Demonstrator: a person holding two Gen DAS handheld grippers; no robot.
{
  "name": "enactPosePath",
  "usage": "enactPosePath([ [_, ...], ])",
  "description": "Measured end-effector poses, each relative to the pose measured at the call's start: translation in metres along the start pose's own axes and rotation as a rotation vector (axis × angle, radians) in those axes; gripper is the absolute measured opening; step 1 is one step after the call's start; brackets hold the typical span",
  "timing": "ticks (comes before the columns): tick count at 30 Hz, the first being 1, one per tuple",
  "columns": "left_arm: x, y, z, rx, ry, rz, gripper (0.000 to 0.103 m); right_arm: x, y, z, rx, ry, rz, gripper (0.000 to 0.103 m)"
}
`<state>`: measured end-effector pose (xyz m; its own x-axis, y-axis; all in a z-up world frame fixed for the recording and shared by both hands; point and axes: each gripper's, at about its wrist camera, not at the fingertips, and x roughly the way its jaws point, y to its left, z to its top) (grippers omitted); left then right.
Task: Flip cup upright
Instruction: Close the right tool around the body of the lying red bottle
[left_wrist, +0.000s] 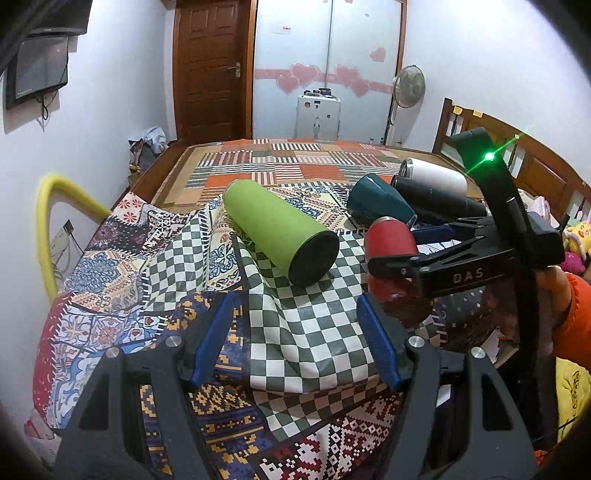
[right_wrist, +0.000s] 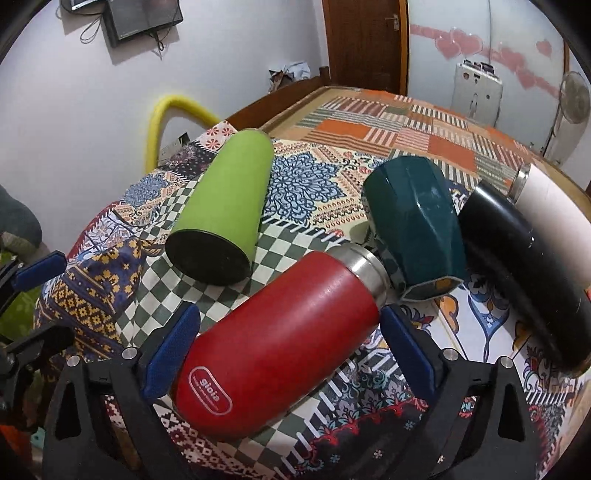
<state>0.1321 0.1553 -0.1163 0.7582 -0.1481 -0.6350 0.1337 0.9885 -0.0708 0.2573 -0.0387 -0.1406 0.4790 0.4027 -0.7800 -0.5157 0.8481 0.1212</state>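
Observation:
Several cups lie on their sides on a patterned cloth. A red cup (right_wrist: 280, 339) with a steel rim lies between the fingers of my right gripper (right_wrist: 291, 347); the jaws are open, the left pad (right_wrist: 171, 354) touches it and the right pad (right_wrist: 406, 350) stands just off. The red cup also shows in the left wrist view (left_wrist: 391, 240), with the right gripper (left_wrist: 399, 258) over it. A green cup (left_wrist: 277, 230) lies ahead of my left gripper (left_wrist: 295, 339), which is open and empty. The green cup also shows in the right wrist view (right_wrist: 221, 206).
A dark teal cup (right_wrist: 417, 225), a black cup (right_wrist: 517, 266) and a white cup (right_wrist: 550, 214) lie to the right of the red one. The cloth (left_wrist: 303, 332) is rumpled on a bed. A wooden headboard (left_wrist: 517, 158) stands right, a yellow tube (left_wrist: 48, 221) left.

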Motion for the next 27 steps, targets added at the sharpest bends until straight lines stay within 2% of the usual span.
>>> enactPosePath([
  [8, 0.007, -0.004, -0.001, -0.002, -0.008, -0.015, 0.069, 0.002, -0.004, 0.006, -0.049, 0.104, 0.003, 0.092],
  [18, 0.013, -0.013, 0.001, 0.022, -0.010, -0.017, 0.069, 0.000, 0.000, 0.009, -0.203, 0.212, 0.005, 0.086],
  [21, 0.015, -0.015, 0.001, 0.021, -0.007, -0.015, 0.069, -0.001, -0.010, 0.010, -0.173, 0.243, 0.027, 0.085],
  [24, 0.017, -0.016, 0.001, 0.023, -0.004, -0.016, 0.069, 0.003, -0.019, 0.010, -0.092, 0.277, 0.037, 0.090],
  [27, 0.021, -0.019, 0.003, 0.028, -0.001, -0.020, 0.069, 0.011, -0.023, 0.010, -0.044, 0.306, 0.071, 0.089],
])
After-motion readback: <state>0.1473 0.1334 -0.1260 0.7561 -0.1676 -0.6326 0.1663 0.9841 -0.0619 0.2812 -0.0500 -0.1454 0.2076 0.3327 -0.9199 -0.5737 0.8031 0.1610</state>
